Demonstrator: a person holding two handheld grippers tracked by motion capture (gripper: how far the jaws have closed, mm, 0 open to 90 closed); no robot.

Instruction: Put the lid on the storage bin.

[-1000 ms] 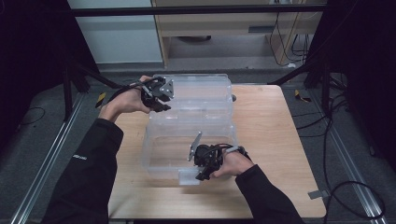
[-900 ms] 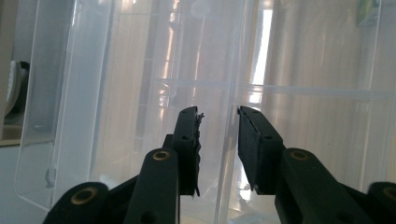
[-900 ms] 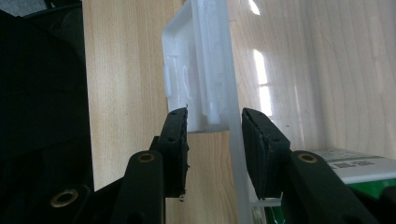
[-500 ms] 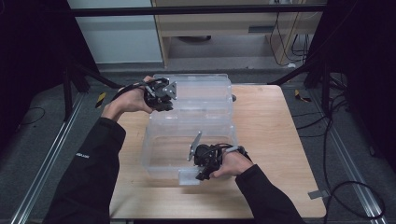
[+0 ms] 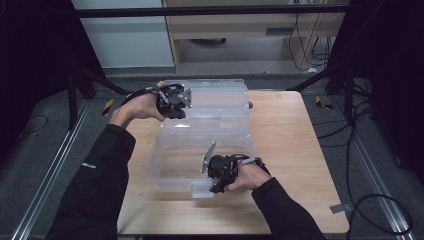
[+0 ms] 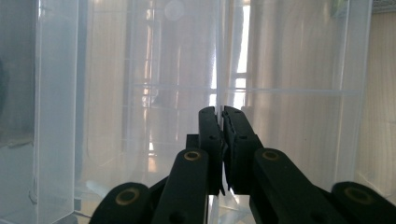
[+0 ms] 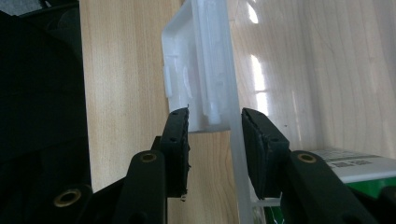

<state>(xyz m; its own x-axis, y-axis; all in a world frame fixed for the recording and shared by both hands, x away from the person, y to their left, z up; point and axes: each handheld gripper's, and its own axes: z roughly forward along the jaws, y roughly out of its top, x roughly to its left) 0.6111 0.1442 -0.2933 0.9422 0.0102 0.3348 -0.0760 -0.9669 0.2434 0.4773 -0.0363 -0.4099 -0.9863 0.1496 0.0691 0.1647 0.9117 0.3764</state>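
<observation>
Wooden table (image 5: pixel 295 150) on a grey floor, dark stands at both sides, pale cabinets behind — one work surface, carrying one clear plastic storage box (image 5: pixel 200 155) with its lid (image 5: pixel 215 97) swung open toward the far edge. Box body sits toward the table's near left part, lid lying back past it near the far left corner. Left gripper (image 5: pixel 175 102), one, at the lid's left end: its jaws have just been closing and now stand pressed together on a thin upright clear edge of the lid (image 6: pixel 217 70), which runs straight up from between them — a hold suited, by my judgement, to swinging the lid. Right gripper (image 5: pixel 216 181), one, at the box's near wall: jaws stand either side of the white latch tab (image 7: pixel 198 70) and the clear wall, the inner faces seeming to touch — likely steadying the box while the lid moves, though whether the pads truly bear on it I cannot tell. Green-and-white label (image 7: pixel 359 170), one, beside the right jaw. Count: one box, one lid, one latch seen, two grippers, two hands.
</observation>
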